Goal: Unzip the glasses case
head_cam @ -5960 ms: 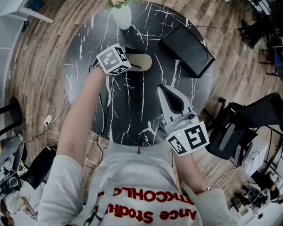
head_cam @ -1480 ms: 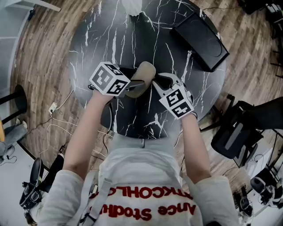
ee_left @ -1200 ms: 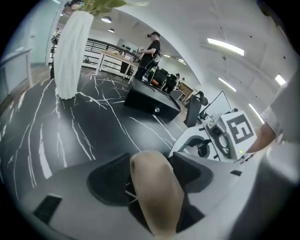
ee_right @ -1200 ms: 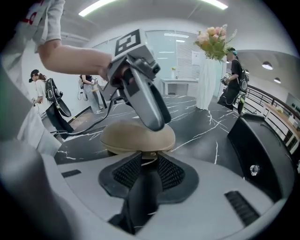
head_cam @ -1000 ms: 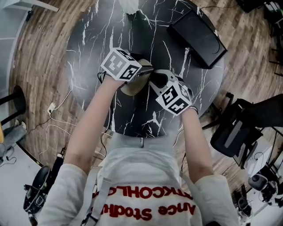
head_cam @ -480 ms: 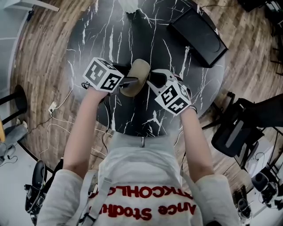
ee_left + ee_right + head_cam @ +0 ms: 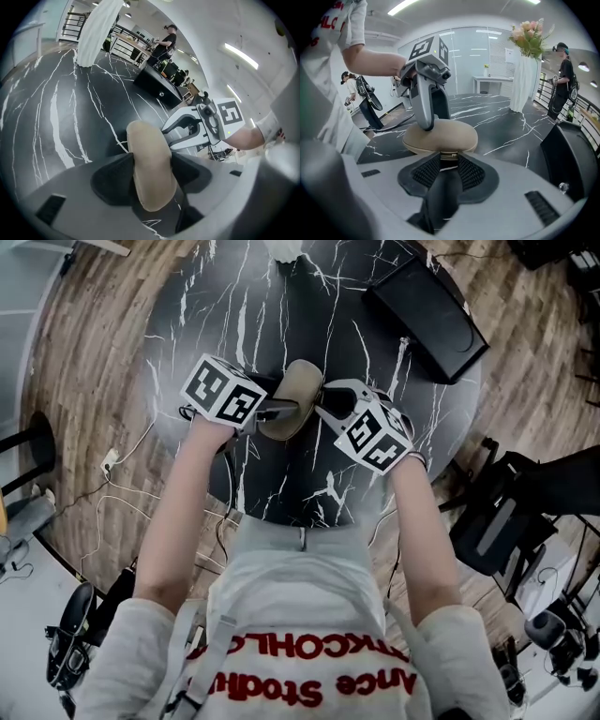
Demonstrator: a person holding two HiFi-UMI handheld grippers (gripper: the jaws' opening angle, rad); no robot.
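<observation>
Fingers (image 7: 474,172) of the right gripper (image 7: 449,169) have just been opening, with the zip pull (image 7: 449,156) at their tips.

Those fingers now stand a narrow gap apart, and the small pull sits at their mouth without either pad pressing on it, so I judge that they have no hold on the zip yet and the pull must be caught again before the unzipping can begin. Just beyond them lies the glasses case (image 7: 440,136), and from its far side the left gripper (image 7: 281,411) has its fingers (image 7: 110,180) closed on the body of the case. Compared with a second ago, that hand and the case have shifted slightly away from the right fingers. The case is a tan, rounded oval shell over the dark marbled tabletop (image 7: 281,324), and its seam looks closed wherever it shows.
</observation>
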